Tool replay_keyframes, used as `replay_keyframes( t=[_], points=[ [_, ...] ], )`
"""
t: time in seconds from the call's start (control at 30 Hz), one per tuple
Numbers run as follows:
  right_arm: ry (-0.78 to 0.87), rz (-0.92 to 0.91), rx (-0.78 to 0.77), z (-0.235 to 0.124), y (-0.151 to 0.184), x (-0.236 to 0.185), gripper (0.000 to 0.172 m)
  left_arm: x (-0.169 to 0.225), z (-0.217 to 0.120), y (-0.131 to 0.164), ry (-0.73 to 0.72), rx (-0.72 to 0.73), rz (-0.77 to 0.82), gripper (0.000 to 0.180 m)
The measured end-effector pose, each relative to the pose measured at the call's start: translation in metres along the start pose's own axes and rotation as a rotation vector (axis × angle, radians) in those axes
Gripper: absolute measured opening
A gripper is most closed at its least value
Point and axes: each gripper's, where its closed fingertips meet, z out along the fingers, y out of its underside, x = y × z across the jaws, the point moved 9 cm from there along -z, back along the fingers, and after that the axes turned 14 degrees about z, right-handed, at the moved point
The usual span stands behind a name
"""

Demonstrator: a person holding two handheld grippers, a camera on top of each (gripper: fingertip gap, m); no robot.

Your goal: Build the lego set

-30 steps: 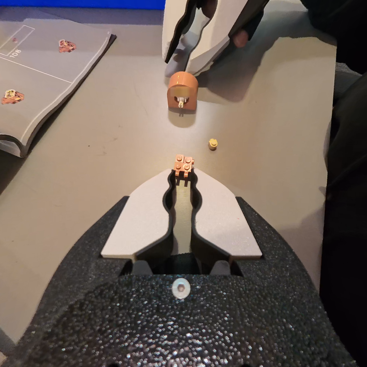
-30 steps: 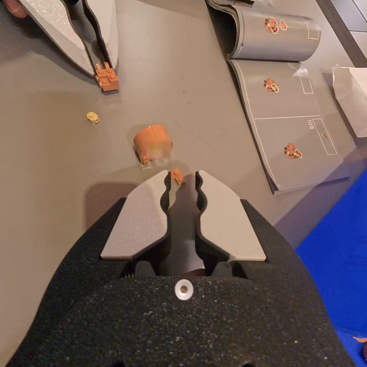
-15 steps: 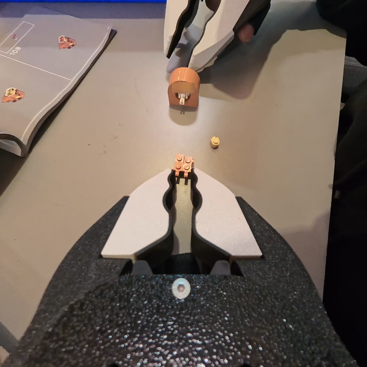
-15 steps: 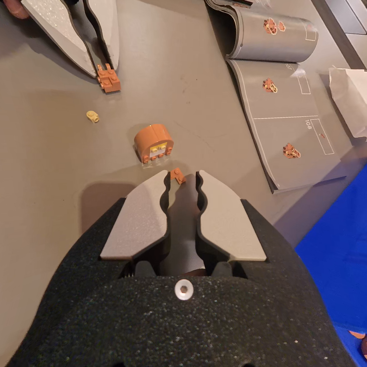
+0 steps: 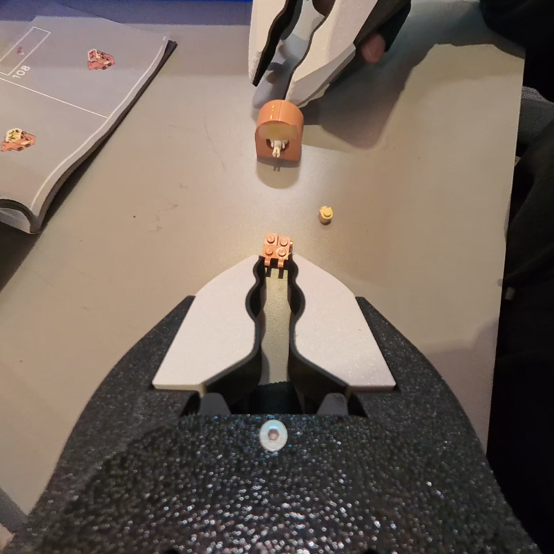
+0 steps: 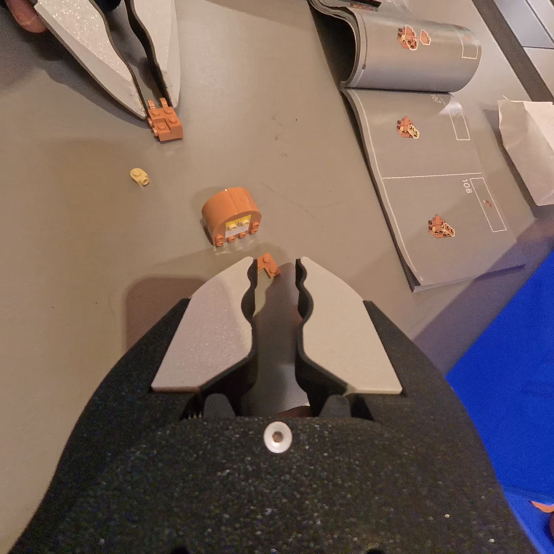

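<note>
My left gripper [image 5: 277,261] is shut on a small orange studded brick [image 5: 277,248] with two clips, held low over the grey table [image 5: 150,269]. The right wrist view shows the same gripper [image 6: 157,105] and brick [image 6: 166,124] at the top left. My right gripper [image 6: 275,263] is open. A small orange corner plate [image 6: 269,264] lies on the table between its tips, close to the left finger [image 6: 239,269] and apart from the right one. A rounded orange brick assembly [image 6: 230,217] stands just beyond. In the left wrist view it [image 5: 278,132] stands in front of my right gripper [image 5: 278,90].
A small tan round piece [image 5: 326,214] lies between the two grippers and also shows in the right wrist view [image 6: 140,177]. An open grey instruction booklet [image 6: 434,195] lies to the right, with a white paper bag [image 6: 527,150] beyond it. Blue floor [image 6: 509,389] lies past the table edge. Across from one pair of fingers to the other is roughly 12 cm.
Almost nothing has changed. Both grippers keep their places and jaw openings; the views only drift slightly. The orange brick stays in the left grasp.
</note>
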Motion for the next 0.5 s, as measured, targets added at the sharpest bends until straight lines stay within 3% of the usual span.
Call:
replay_keyframes(
  t=[0.5],
  points=[
    [0.015, -0.006, 0.041, -0.0063, -0.0008, -0.0008, 0.026, -0.0002, 0.0, 0.0, 0.001, -0.001, -0.002, 0.014]
  ],
)
